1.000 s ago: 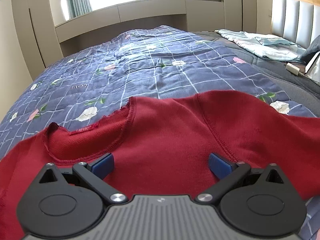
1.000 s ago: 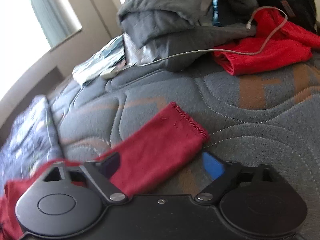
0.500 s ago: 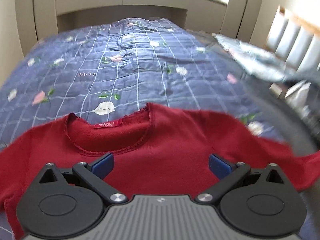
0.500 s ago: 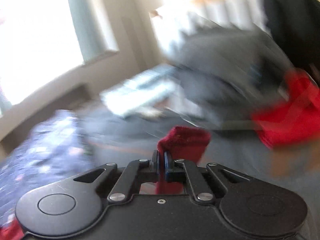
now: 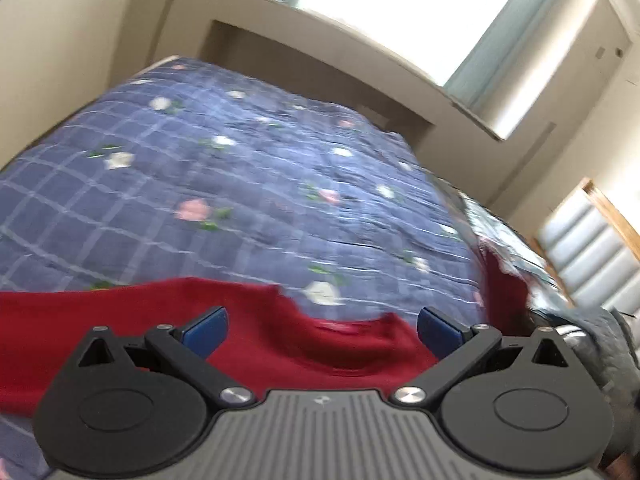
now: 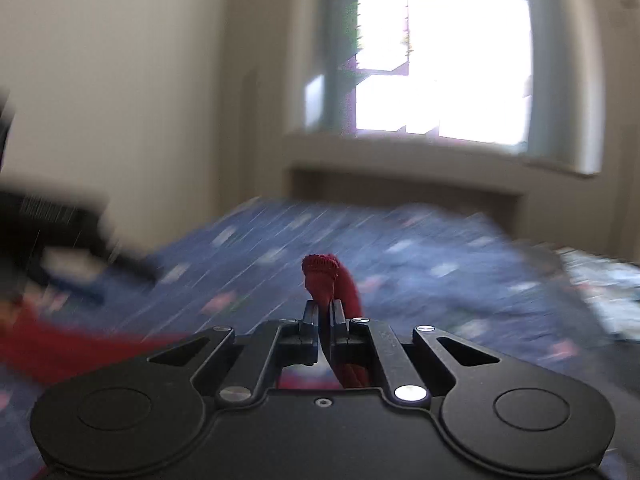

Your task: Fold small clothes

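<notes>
A small dark red sweater (image 5: 248,320) lies spread on the blue floral quilt (image 5: 224,184). My left gripper (image 5: 320,326) is open just above its neckline, blue pads apart, holding nothing. One red sleeve (image 5: 500,292) stands lifted at the right in the left wrist view. My right gripper (image 6: 323,312) is shut on that sleeve's cuff (image 6: 326,276), which sticks up between the fingers; the rest of the sweater (image 6: 60,344) shows blurred at lower left.
A padded headboard (image 5: 592,248) and a grey quilted cover (image 5: 600,332) lie to the right. A window (image 6: 440,60) and beige wall ledge stand behind the bed. A dark blurred object (image 6: 52,216) sits at the left in the right wrist view.
My right gripper closed on the sleeve cuff, lifted it and swung left over the blue quilt. My left gripper stayed open and tilted, its view turning left.
</notes>
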A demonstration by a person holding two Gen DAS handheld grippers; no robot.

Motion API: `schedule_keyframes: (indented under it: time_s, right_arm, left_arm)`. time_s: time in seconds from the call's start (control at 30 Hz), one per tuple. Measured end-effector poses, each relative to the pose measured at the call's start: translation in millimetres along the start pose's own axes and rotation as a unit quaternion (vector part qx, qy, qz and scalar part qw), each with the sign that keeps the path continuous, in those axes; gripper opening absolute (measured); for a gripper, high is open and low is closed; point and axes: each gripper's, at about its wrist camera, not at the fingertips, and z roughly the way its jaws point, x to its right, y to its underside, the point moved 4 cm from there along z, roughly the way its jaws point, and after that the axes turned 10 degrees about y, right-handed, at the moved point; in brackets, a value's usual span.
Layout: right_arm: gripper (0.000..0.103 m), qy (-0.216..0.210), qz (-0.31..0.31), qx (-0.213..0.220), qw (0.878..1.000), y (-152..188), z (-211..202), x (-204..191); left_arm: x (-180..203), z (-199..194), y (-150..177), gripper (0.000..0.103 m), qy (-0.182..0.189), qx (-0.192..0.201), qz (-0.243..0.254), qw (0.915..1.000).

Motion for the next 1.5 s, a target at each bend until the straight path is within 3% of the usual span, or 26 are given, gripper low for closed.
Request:
schedule_keyframes:
  time_s: [0.17, 0.23, 0.33, 0.37, 0.4, 0.43, 0.47, 0.53, 0.63, 0.8, 0.83, 0.87, 0.97, 1.0, 1.07, 1.1, 1.13, 1.2, 1.4, 1.5]
  right_arm:
    - [0.004, -0.048, -0.088, -0.076, 0.992, 56, 30, -88]
    - [0.006, -0.056, -0.103, -0.092, 0.989, 72, 33, -97]
    - [0.023, -0.071, -0.105, -0.099, 0.987, 79, 26, -101]
    - [0.037, -0.077, -0.102, -0.097, 0.987, 79, 21, -97]
    - [0.046, -0.079, -0.100, -0.094, 0.987, 77, 17, -90]
    - [0.065, -0.081, -0.096, -0.089, 0.988, 76, 9, -82]
    - [0.075, -0.081, -0.088, -0.082, 0.989, 75, 1, -73]
    - [0.078, -0.075, -0.064, -0.071, 0.993, 73, -17, -46]
    - [0.090, -0.025, -0.023, -0.068, 0.997, 72, -34, 6]
    - [0.093, 0.092, 0.036, -0.093, 0.991, 85, -30, 99]
    - [0.093, 0.108, 0.052, -0.097, 0.988, 90, -27, 117]
    - [0.093, 0.121, 0.069, -0.105, 0.985, 94, -23, 132]
    - [0.089, 0.132, 0.139, -0.130, 0.973, 110, -3, 175]
    - [0.087, 0.132, 0.165, -0.140, 0.967, 117, 3, 186]
    - [0.071, 0.121, 0.213, -0.154, 0.957, 127, 20, 199]
    - [0.065, 0.116, 0.232, -0.162, 0.952, 130, 28, 203]
    - [0.053, 0.109, 0.247, -0.169, 0.948, 132, 36, 205]
    - [0.018, 0.103, 0.259, -0.178, 0.944, 130, 45, 206]
    - [0.010, 0.120, 0.191, -0.110, 0.968, 85, 27, 194]
    - [0.000, 0.154, 0.124, -0.115, 0.973, 75, 31, 182]
  left_arm:
    - [-49, -3, 10, 0.103, -0.019, -0.012, -0.014, 0.9996]
    - [-62, 3, 18, 0.103, -0.012, -0.022, -0.022, 0.9994]
    - [-73, 17, 32, 0.103, 0.003, -0.040, -0.038, 0.9985]
    - [-75, 23, 35, 0.103, 0.009, -0.045, -0.041, 0.9981]
    - [-76, 29, 39, 0.103, 0.011, -0.050, -0.042, 0.9978]
    - [-75, 33, 45, 0.103, 0.012, -0.054, -0.042, 0.9976]
    - [-75, 39, 48, 0.103, 0.015, -0.058, -0.041, 0.9974]
    - [-72, 47, 57, 0.102, 0.020, -0.066, -0.037, 0.9969]
    - [-65, 63, 68, 0.100, 0.025, -0.083, -0.034, 0.9956]
    - [-49, 86, 82, 0.072, 0.005, -0.100, -0.005, 0.9949]
    - [-47, 90, 84, 0.059, -0.001, -0.105, -0.003, 0.9945]
    - [-46, 94, 86, 0.044, -0.002, -0.110, -0.003, 0.9939]
    - [-46, 105, 90, 0.017, -0.027, -0.128, -0.006, 0.9914]
    - [-46, 106, 90, 0.011, -0.027, -0.127, -0.002, 0.9916]
    - [-41, 107, 91, 0.005, -0.030, -0.125, 0.009, 0.9917]
    - [-39, 106, 91, 0.004, -0.037, -0.120, 0.016, 0.9920]
    - [-35, 103, 89, 0.003, -0.039, -0.112, 0.023, 0.9927]
    - [-22, 92, 84, 0.003, -0.031, -0.081, 0.048, 0.9951]
    - [0, 51, 56, 0.003, -0.022, -0.002, 0.099, 0.9948]
    - [-8, 51, 52, 0.003, -0.036, -0.007, 0.101, 0.9943]
